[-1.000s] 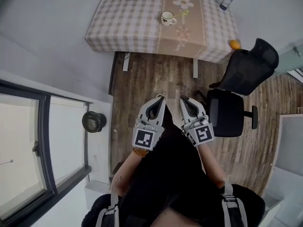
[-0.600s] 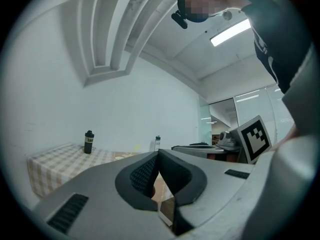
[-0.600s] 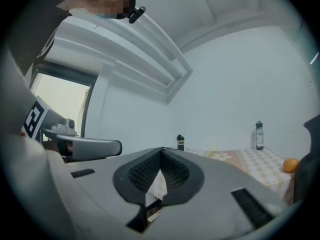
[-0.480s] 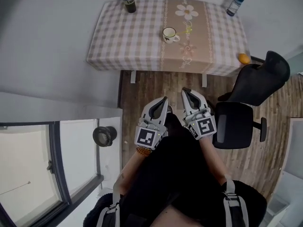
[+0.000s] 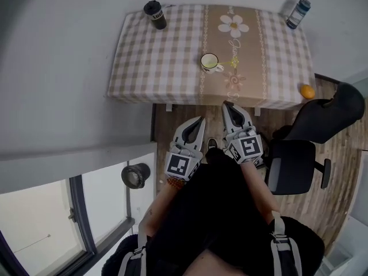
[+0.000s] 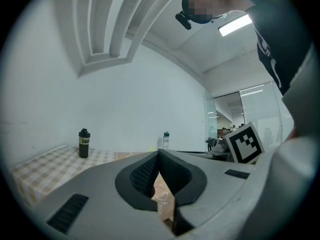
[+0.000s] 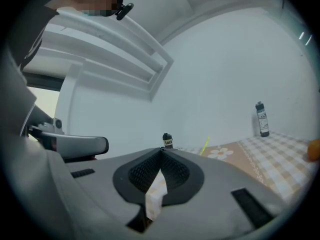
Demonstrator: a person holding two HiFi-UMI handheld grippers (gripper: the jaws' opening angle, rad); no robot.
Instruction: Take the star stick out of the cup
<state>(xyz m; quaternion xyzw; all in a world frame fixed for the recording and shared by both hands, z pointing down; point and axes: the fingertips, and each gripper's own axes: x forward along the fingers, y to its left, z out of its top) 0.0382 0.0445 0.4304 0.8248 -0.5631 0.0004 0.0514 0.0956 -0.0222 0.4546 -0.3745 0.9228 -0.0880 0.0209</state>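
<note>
Checked tabletop (image 5: 172,50) fills the top of the frame. Both hand-held grippers, left (image 5: 199,121) and right (image 5: 227,106), are closed on nothing (open 1 first). Cup (image 5: 209,62) sits top center, star stick (image 5: 231,65) poking out rightward; I'd pinch it high and lift straight.

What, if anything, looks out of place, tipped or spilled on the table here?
Nothing is spilled or tipped. The mug, dark tumbler and bottle stand upright on the checked cloth. The only oddity is the orange, lying loose close to the cloth's right near corner, where it might roll off.
</note>
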